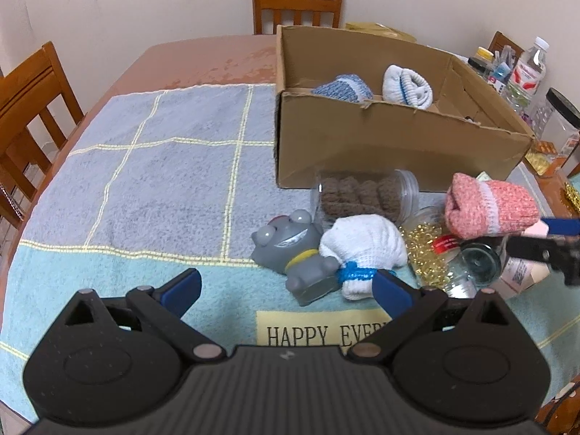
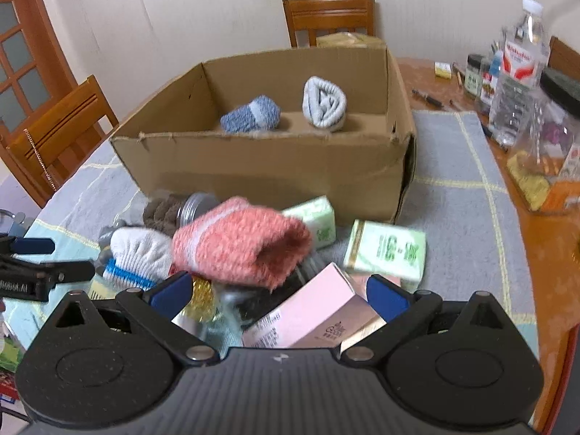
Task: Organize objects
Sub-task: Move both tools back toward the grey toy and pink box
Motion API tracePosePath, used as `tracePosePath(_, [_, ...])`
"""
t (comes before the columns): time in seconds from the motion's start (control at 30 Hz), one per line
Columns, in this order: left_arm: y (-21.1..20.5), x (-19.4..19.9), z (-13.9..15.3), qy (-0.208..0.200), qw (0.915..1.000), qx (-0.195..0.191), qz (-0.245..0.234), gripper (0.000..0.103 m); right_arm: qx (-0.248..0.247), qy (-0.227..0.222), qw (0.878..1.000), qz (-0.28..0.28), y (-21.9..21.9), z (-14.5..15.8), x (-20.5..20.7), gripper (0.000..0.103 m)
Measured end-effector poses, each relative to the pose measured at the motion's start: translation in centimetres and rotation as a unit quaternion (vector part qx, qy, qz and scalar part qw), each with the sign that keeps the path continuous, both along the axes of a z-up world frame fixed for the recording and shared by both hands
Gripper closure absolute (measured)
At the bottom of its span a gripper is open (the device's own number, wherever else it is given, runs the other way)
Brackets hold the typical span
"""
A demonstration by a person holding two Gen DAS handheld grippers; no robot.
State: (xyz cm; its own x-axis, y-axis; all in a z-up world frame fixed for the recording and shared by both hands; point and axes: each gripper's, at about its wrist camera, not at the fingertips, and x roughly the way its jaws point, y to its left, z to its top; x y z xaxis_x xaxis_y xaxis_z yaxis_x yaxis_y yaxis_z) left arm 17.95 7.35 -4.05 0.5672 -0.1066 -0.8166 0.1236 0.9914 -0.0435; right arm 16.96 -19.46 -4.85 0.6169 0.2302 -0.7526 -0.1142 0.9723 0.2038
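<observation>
Resting atop the clutter, pink sock (image 2: 241, 243).

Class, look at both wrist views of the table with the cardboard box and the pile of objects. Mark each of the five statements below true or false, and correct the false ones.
1. Two rolled socks lie inside the cardboard box: a blue sock and a white-grey sock. True.
2. The pink sock is inside the box. False: it is outside, on the pile in front of the box.
3. The left gripper has its fingers spread open. True.
4. The grey toy stands upright on a chair. False: it lies on the towel, beside the white sock.
5. The right gripper grips the pink carton. False: its fingers are open.
</observation>
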Motion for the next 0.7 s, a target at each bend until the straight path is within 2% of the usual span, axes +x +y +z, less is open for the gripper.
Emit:
tracePosePath(0.37, [0.6,0.5,-0.2,-0.004,0.9998,-0.002,-0.017,0.003,-0.002,0.046,0.999,-0.01,1.1,-1.9,-3.4,0.0])
tracePosePath(0.7, [1.2,0.8,-1.1,0.0,0.9959,0.002,-0.091,0.003,-0.003,0.065,0.998,-0.015,2.5,-2.8,-4.5,0.0])
